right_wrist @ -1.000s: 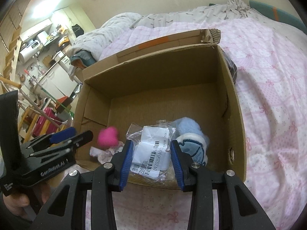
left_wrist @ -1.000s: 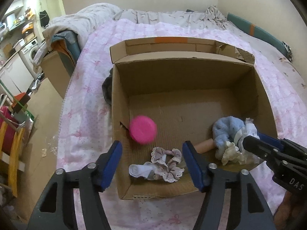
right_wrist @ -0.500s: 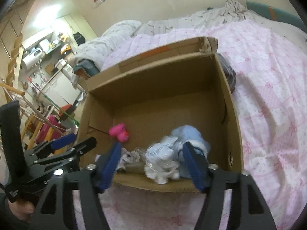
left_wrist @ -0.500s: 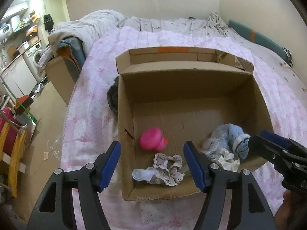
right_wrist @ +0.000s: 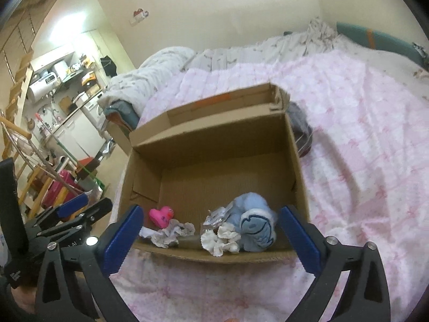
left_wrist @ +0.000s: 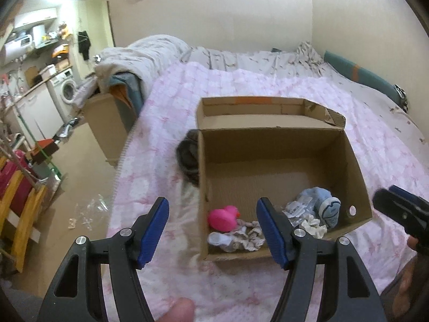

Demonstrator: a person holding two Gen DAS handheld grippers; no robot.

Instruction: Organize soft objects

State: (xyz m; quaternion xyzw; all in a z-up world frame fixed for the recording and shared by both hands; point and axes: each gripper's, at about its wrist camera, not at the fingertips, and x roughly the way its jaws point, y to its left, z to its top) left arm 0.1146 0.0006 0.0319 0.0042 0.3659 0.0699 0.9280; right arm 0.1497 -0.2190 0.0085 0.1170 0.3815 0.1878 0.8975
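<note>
An open cardboard box (left_wrist: 356, 177) (right_wrist: 299, 166) stands on the pink bedspread. Inside, along its near wall, lie a pink rubber duck (left_wrist: 224, 217) (right_wrist: 161, 216), a grey frilly scrunchie (left_wrist: 248, 237) (right_wrist: 171, 232), a white sock (left_wrist: 218, 238), a light blue plush (left_wrist: 325, 205) (right_wrist: 254, 221), a plastic packet (left_wrist: 296, 206) and a cream scrunchie (left_wrist: 312, 224) (right_wrist: 221, 241). My left gripper (left_wrist: 213, 232) is open and empty, above the box's near left corner. My right gripper (right_wrist: 211, 240) is open wide and empty, just short of the near wall.
A dark bundle of cloth (left_wrist: 189, 161) (right_wrist: 301, 131) lies on the bed against the box's outer side. The bed's left edge (left_wrist: 120, 166) drops to a floor with a wooden cabinet (left_wrist: 107, 126), red and yellow furniture (left_wrist: 18, 196) and plastic scraps.
The right gripper opened and let the packet and plush drop into the box. Both grippers pulled back and up from the box. The pink duck came to rest on the box floor.
</note>
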